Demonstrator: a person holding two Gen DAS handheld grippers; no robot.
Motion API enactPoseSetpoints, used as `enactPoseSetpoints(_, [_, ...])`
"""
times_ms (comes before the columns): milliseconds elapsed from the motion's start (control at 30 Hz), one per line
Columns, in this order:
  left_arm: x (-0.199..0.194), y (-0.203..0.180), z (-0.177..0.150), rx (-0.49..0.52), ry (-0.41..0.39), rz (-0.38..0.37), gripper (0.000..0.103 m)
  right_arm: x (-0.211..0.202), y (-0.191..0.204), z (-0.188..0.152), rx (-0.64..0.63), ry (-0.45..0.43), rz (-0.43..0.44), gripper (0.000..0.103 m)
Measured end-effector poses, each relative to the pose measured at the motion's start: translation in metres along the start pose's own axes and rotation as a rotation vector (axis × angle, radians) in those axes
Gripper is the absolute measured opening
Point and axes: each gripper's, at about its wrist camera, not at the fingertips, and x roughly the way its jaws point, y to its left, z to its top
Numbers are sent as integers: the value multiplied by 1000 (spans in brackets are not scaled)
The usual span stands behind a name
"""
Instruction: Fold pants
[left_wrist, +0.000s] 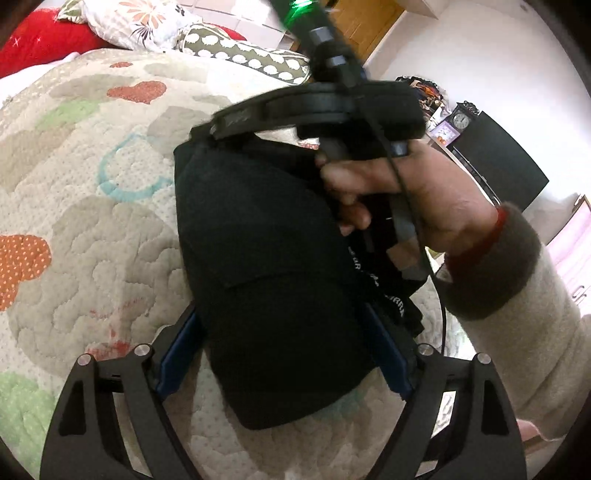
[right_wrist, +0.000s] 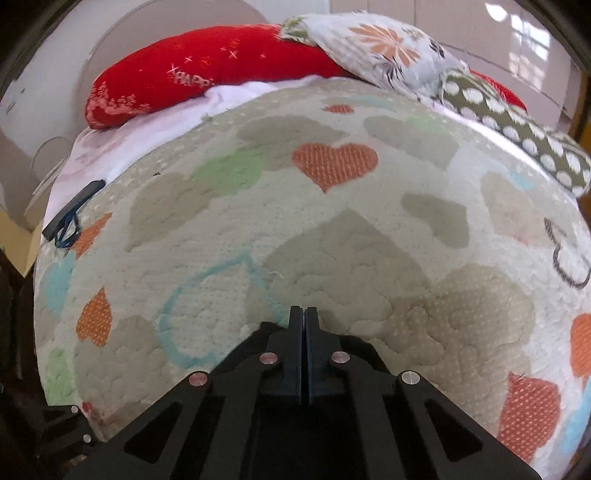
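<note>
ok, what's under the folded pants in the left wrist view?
The black pants lie on the heart-print quilt, which shows all around them. Whatever sits directly beneath the bundle is covered, so that can't be told.

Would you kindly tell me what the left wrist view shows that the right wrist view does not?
Left wrist only: the folded black pants between the open left gripper, the hand holding the right gripper, and a clock.
Right wrist only: the right gripper shut, and a small black object at the quilt's edge.
Both: the heart quilt and red pillow.
</note>
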Motion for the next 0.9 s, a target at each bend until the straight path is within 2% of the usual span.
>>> enactPoseSetpoints(100, [-16, -1, 3, 6, -10, 10, 85, -30, -4, 0, 24, -62, -25, 8])
enactPoseSetpoints(133, [-23, -2, 5, 14, -26, 20, 85, -47, -6, -3, 37, -77, -25, 17])
enactPoseSetpoints(167, [-31, -2, 6, 21, -45, 34, 85, -57, -7, -5, 43, -88, -23, 34])
enactPoseSetpoints(233, [-42, -2, 10, 27, -76, 56, 85, -86, -8, -17, 49, -123, -21, 56])
enactPoseSetpoints(267, [-45, -2, 13, 28, -91, 68, 85, -97, -7, -24, 46, -130, -23, 58])
enactPoseSetpoints(367, [-39, 0, 18, 19, -89, 100, 85, -118, -5, -50, 62, -138, -32, 58])
enactPoseSetpoints(467, [-20, -2, 18, 22, -52, 122, 85, -114, -13, -81, 121, -122, -64, 58])
enactPoseSetpoints(533, [-12, -8, 8, 33, -16, 112, 85, -101, -18, -96, 123, -82, -121, 52])
enactPoseSetpoints(600, [-3, -12, 0, 40, 23, 98, 85, -97, -20, -114, 113, -79, -192, 52])
enactPoseSetpoints(767, [-16, -19, 5, 45, 14, 109, 85, -115, -33, -127, 206, -116, -117, 55])
enactPoseSetpoints(900, [-38, -27, 16, 83, -53, 131, 85, -134, -38, -117, 239, -173, -86, 57])
